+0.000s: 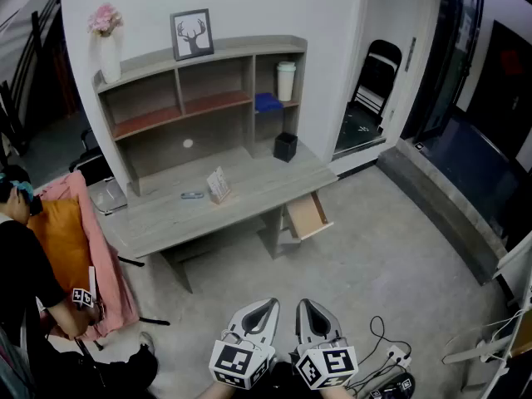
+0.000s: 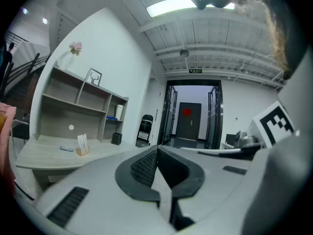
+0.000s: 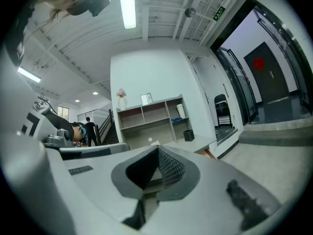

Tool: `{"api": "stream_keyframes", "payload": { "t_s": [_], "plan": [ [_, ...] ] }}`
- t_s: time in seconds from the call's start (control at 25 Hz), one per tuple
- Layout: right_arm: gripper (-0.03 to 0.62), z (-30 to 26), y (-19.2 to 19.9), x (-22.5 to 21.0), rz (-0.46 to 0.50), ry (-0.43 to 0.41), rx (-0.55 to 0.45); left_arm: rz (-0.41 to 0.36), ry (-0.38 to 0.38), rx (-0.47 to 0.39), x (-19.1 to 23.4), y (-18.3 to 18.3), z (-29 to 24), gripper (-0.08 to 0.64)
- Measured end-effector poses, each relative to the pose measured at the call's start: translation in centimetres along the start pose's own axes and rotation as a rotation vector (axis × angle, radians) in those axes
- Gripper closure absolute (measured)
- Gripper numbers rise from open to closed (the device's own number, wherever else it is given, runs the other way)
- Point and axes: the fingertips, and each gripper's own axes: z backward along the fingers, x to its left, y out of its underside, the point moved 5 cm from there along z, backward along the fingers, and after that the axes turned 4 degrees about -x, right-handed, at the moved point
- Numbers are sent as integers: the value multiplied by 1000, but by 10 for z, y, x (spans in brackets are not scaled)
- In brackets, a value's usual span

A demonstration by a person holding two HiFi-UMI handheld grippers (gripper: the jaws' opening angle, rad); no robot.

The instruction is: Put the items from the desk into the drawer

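— Where are the two grippers?

— Low in front of the person, side by side over the floor and well back from the desk (image 1: 249, 202). The left gripper (image 1: 268, 306) has its jaws pressed together with nothing between them. The right gripper (image 1: 306, 306) is the same: jaws closed tight and holding nothing. Both point roughly level, toward the desk.

— And the things to be put away?

— They're on the desk. A small grey flat object (image 1: 192, 195) lies near the middle of the top. Just to its right a little stand of cards (image 1: 219, 185) sits upright. A black box (image 1: 285, 146) stands near the right end, at the foot of the shelf unit (image 1: 199, 98).

— The drawer?

— The drawer (image 1: 307, 214) is pulled out under the desk's right end, its wooden inside showing.

— Anything on the shelves?

— In the right-hand compartment there's a pale cup (image 1: 286, 80) with a blue thing (image 1: 268, 102) beside it. On top of the unit there's a framed deer picture (image 1: 192, 33), and a white vase (image 1: 109, 55) of pink flowers at the left end.

— Who else is about?

— A person in black (image 1: 25, 281) at the left, next to something draped in pink and orange (image 1: 75, 239). A dark folding chair (image 1: 378, 73) leans in the alcove right of the desk.
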Motion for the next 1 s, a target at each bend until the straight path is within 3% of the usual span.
{"api": "stream_keyframes", "payload": {
  "t_s": [0.36, 1.0],
  "plan": [
    [584, -4, 3, -2, -10, -4, -4, 11, -4, 3, 4, -1, -7, 551],
    [584, -8, 9, 17, -32, 62, -40, 23, 0, 10, 40, -3, 6, 551]
  ]
}}
